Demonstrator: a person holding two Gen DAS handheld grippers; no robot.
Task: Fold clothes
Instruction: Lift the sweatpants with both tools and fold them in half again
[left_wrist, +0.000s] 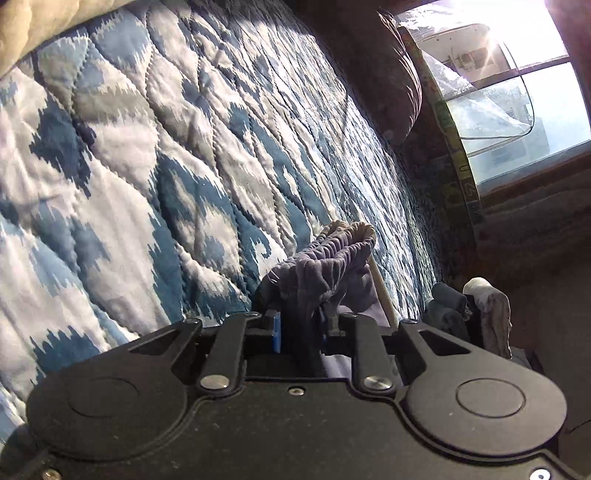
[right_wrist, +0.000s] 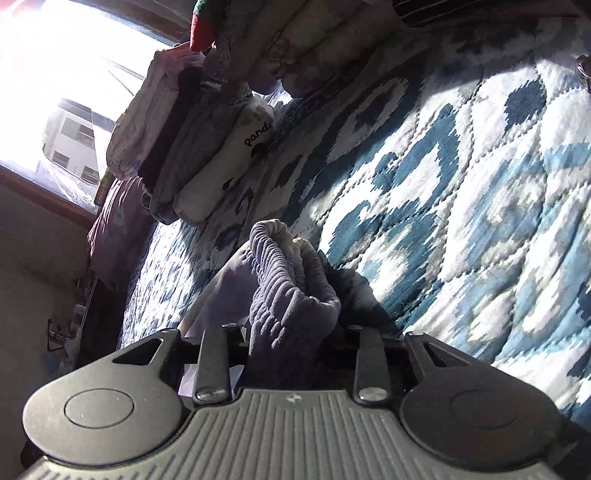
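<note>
Purple garment's elastic waistband is clamped by left gripper and right gripper fingers, held above quilted bed.

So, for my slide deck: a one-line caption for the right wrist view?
Right claw shut on a purple garment's elastic waistband above a blue patterned quilt.

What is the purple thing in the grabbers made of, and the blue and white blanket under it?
The purple garment looks like soft, matte knit cloth, perhaps cotton: its waistband is gathered into tight stretchy ridges. Both the left gripper and the right gripper have their jaws closed on it. The quilt looks like woven printed fabric with padding inside: stitched lines make puffy diamond shapes.
</note>
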